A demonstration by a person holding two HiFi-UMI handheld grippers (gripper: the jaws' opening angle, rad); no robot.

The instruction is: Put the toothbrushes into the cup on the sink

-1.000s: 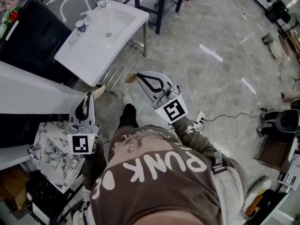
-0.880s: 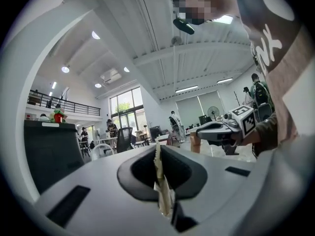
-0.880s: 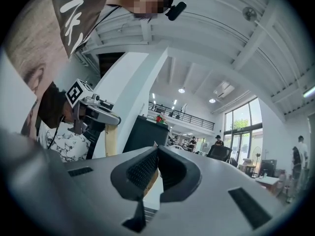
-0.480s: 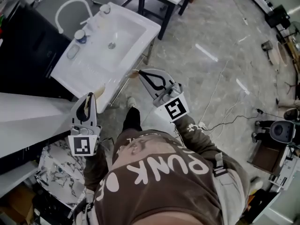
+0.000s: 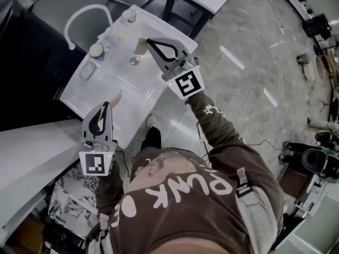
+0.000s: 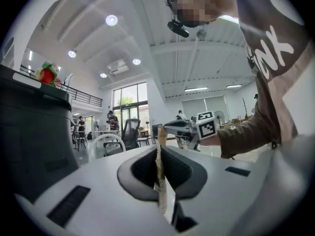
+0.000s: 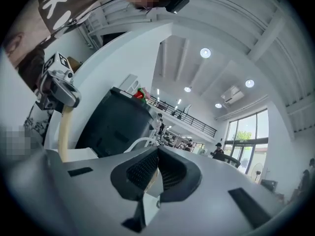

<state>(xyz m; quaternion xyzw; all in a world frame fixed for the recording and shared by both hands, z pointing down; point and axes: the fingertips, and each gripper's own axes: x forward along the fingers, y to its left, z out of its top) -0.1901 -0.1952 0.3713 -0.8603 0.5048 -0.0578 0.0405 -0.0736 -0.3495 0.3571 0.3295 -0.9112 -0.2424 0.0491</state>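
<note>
Right tongs point(image 5: 150, 42), clamped on a tan bamboo toothbrush point(image 5: 139, 46), were nearer the small round cup point(image 5: 96, 50) on the white sink point(image 5: 100, 89), brush pointing left toward it; left tongs point(image 5: 105, 106) gripped a second tan toothbrush point(image 5: 115, 98), farther back.

Two toothbrushes point(image 5: 115, 98) point(image 5: 140, 45), two claws point(image 5: 104, 105) point(image 5: 149, 41), one cup point(image 5: 96, 50), one sink point(image 5: 108, 83), one faucet point(image 5: 79, 17)

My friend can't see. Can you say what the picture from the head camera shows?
Seen from above, a person in a brown sweatshirt holds two grippers, each with jaws shut on a tan toothbrush. The right gripper is over the white sink, near the cup by the tap; the left gripper is at the sink's near edge.
</note>
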